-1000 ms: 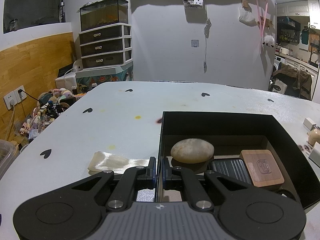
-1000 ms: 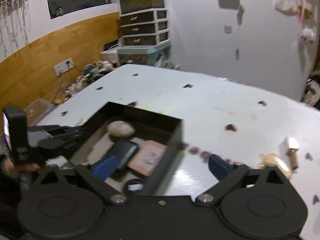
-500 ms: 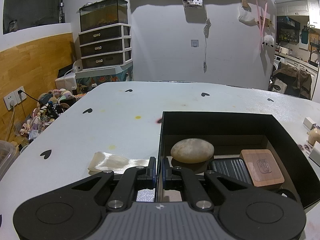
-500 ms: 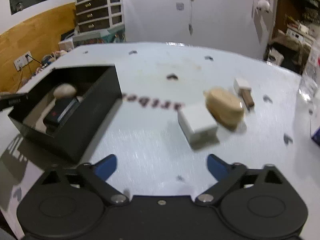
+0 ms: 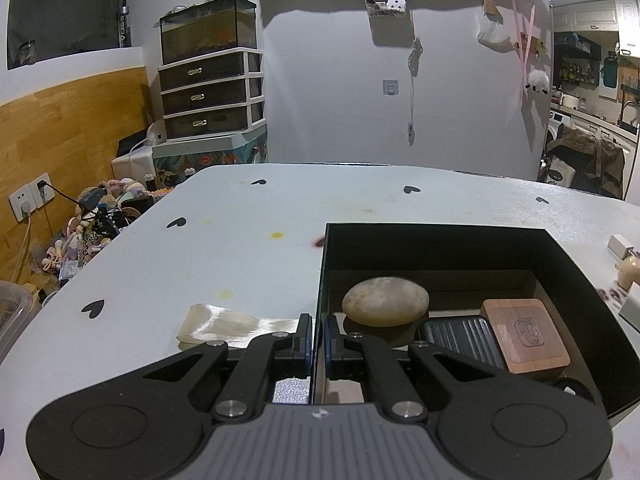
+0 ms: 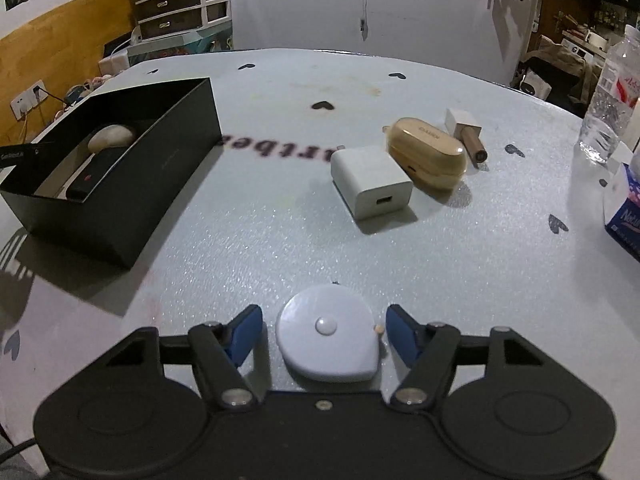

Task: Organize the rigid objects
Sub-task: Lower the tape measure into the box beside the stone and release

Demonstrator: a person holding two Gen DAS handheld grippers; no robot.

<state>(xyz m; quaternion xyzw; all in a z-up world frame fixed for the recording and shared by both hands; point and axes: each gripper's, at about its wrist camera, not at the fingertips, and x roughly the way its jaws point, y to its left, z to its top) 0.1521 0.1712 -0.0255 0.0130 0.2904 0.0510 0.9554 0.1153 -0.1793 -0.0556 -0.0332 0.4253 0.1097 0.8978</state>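
Note:
My left gripper (image 5: 317,340) is shut on the near-left wall of the black box (image 5: 440,236), one finger outside and one inside. In the box lie a pale stone (image 5: 384,300), a dark ribbed case (image 5: 460,340) and a wooden block (image 5: 524,332). My right gripper (image 6: 325,336) hangs low over the table with a round pale tape measure (image 6: 320,304) between its blue pads. Its jaws are closing, and a gap still shows on each side of the tape measure. Farther off lie a white charger (image 6: 370,182) and a tan earbud case (image 6: 426,152).
A small white-and-wood stick (image 6: 466,128) lies behind the earbud case. A water bottle (image 6: 608,100) and a tissue pack (image 6: 626,208) stand at the table's right edge. A cream ribbon (image 5: 228,326) lies left of the box. The box (image 6: 168,160) sits at the left.
My right gripper swung away from the box, dropped toward the table over the tape measure, and its jaws narrowed. The left gripper and the box have not moved.

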